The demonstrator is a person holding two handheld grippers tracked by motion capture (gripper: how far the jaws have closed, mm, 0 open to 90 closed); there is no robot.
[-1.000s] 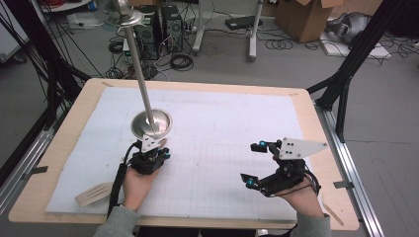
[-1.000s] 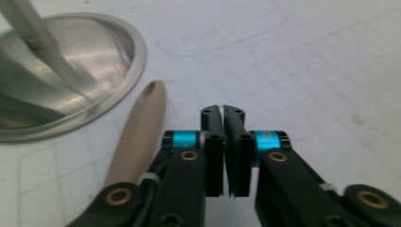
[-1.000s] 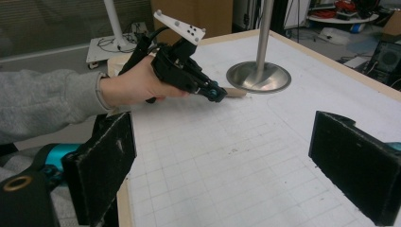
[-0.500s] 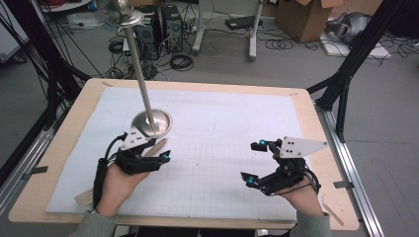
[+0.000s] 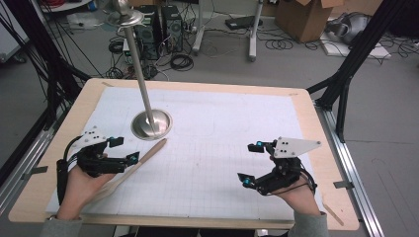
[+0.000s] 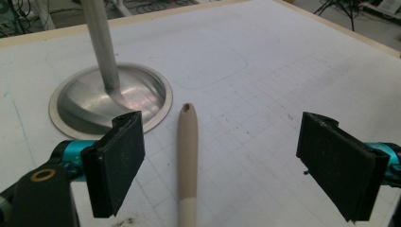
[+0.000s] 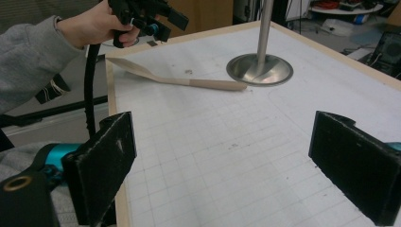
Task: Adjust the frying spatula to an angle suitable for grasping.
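A wooden spatula [image 5: 141,160] lies flat on the white gridded mat [image 5: 222,123], its handle tip beside the round base of a metal stand [image 5: 151,124]. My left gripper [image 5: 124,149] hovers over the handle; its jaws have just been opening. In the left gripper view the left gripper [image 6: 227,165] stands wide, and the spatula handle [image 6: 187,156] rests on the mat between and below the pads, untouched. My right gripper [image 5: 249,163] is open over the mat's right front with nothing in it. The right gripper view shows the right gripper [image 7: 227,163], the spatula [image 7: 189,81] and the stand [image 7: 259,68] farther off.
The stand's thin pole [image 5: 141,84] rises tall from its base toward the back left. The wooden table edge [image 5: 197,219] frames the mat. Cables, boxes and black frame legs crowd the floor beyond the table.
The left gripper let go of the spatula handle, opened wide and drew back to the left and upward from the stand's base. The spatula now lies on the mat. The right gripper stayed still.
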